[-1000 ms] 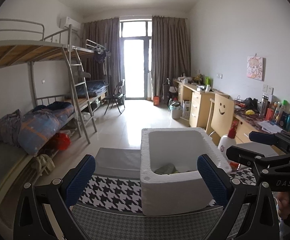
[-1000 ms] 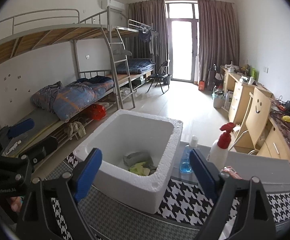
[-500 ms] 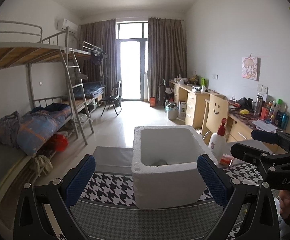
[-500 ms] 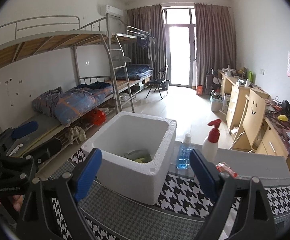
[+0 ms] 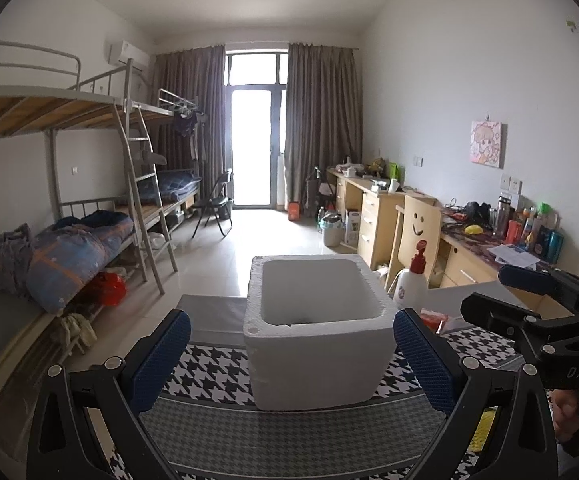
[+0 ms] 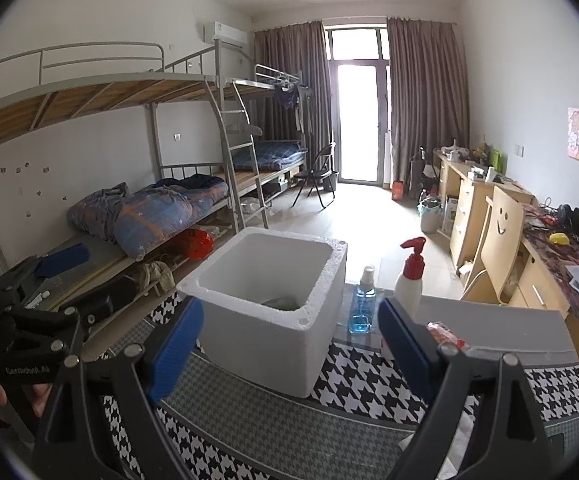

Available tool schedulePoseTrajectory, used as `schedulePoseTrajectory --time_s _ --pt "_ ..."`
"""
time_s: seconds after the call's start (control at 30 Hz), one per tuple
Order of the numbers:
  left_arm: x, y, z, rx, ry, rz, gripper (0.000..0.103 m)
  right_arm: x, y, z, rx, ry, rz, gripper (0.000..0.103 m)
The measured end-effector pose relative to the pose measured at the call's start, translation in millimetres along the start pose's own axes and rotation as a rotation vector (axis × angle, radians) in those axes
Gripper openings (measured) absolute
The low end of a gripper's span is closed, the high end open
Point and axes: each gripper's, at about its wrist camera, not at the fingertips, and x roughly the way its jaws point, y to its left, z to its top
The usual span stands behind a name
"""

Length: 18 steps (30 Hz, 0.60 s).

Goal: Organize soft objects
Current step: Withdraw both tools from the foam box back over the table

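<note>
One white foam box (image 5: pixel 317 344), square, thick-walled, pebbly, stands on my houndstooth-clothed surface (image 5: pixel 217 376); grey soft item (image 6: pixel 279 302) lies inside, ahead of both claws. Left claw (image 5: pixel 291 354) spread, blue ribbed pads, holding nothing. Right claw (image 6: pixel 291 334) likewise spread; its frame reads "DAS". Red-capped pump bottle (image 6: pixel 409 280) just beside box.

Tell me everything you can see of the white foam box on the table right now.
The white foam box is a thick-walled, lidless tub of what looks like expanded polystyrene, with a pitted, chipped rim and rounded inner corners. It stands upright on the houndstooth tablecloth, open side up. Over the rim, only a sliver of greyish soft item shows at the bottom. A blue spray bottle stands just to its right. Neither gripper touches it.
</note>
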Motion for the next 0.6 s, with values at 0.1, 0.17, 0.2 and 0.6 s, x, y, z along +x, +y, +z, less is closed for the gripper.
schedulePoseTrajectory --time_s 0.1,0.17,0.2,0.6 --pt "-3.9 -4.4 -2.7 0.006 -0.003 -0.008 0.102 -7.3 -0.5 -3.6 -0.003 -0.008 -0.004 0.092" --pt "-7.4 -6.9 -4.6 0.010 -0.004 -0.016 0.102 -12.2 0.2 -6.8 -0.003 -0.014 -0.006 0.092" --pt "-9.6 -8.7 -5.6 0.011 -0.007 -0.019 0.102 -14.8 0.0 -8.2 -0.001 -0.018 -0.006 0.092" --pt "-23.4 -22.3 -16.2 0.021 -0.041 -0.042 0.102 -36.4 -0.8 -21.7 -0.009 -0.045 -0.025 0.092"
